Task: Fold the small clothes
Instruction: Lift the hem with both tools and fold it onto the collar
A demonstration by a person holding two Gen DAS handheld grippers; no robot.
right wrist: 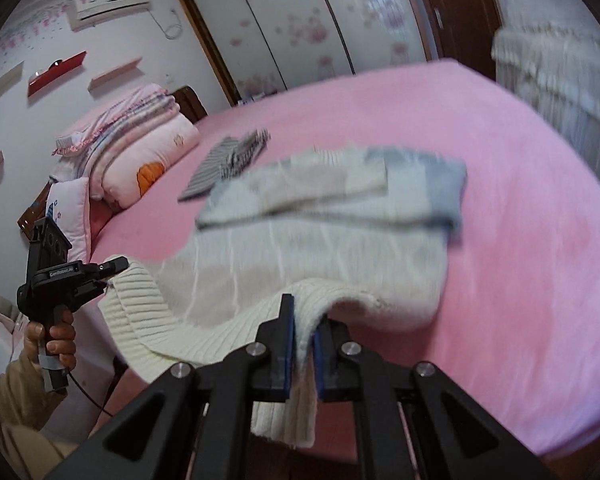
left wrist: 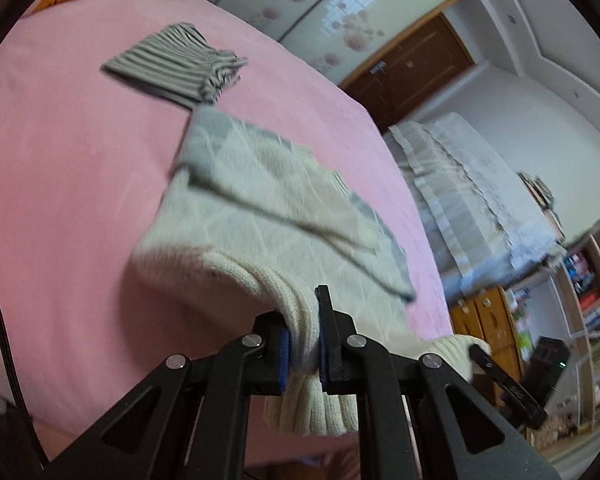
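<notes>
A cream and grey knit sweater (left wrist: 276, 216) lies partly folded on the pink bed (left wrist: 68, 168), sleeves laid across its body. My left gripper (left wrist: 303, 344) is shut on one corner of its ribbed hem and lifts it off the bed. My right gripper (right wrist: 303, 344) is shut on the other hem corner (right wrist: 324, 304). In the right wrist view the sweater (right wrist: 324, 216) spans the middle, and the left gripper (right wrist: 112, 266) holds the hem at the left. The right gripper (left wrist: 478, 350) shows at the right in the left wrist view.
A folded grey striped garment (left wrist: 172, 64) lies on the bed beyond the sweater, also in the right wrist view (right wrist: 228, 160). Stacked quilts and a pillow (right wrist: 140, 148) sit at the head of the bed. A covered piece of furniture (left wrist: 472, 188) stands beside the bed.
</notes>
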